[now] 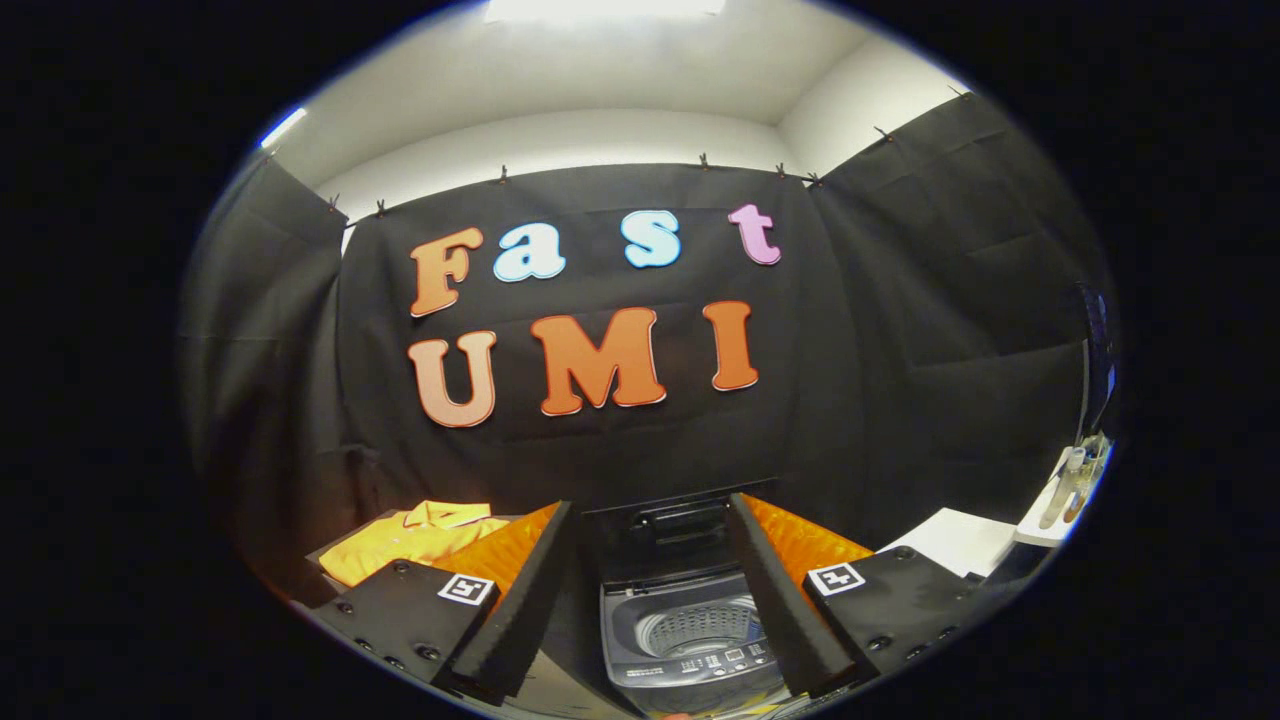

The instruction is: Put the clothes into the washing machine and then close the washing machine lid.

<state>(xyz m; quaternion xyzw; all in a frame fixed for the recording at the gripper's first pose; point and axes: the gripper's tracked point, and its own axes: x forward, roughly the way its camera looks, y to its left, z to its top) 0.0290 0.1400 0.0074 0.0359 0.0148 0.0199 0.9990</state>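
1. A crumpled yellow-orange shirt (pixel 420 545) with a collar lies beyond the left finger, on a dark tray.
2. The hand-held gripper (pixel 650 600) is spread wide, holding nothing.
3. Between its fingers sits a grey top-loading washing machine (pixel 690 640), lid raised, drum exposed.

The gripper (pixel 650 600) is held level, its fingers (pixel 520 600) spread wide apart, gripping nothing.

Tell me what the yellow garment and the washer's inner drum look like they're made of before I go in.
The yellow garment, beyond the left finger, looks like soft matte woven or knit fabric: it folds, and a collar shows. The washing machine between the open jaws has a drum that looks like perforated metal or light plastic, judging by its rows of holes; its grey top panel looks like smooth plastic.
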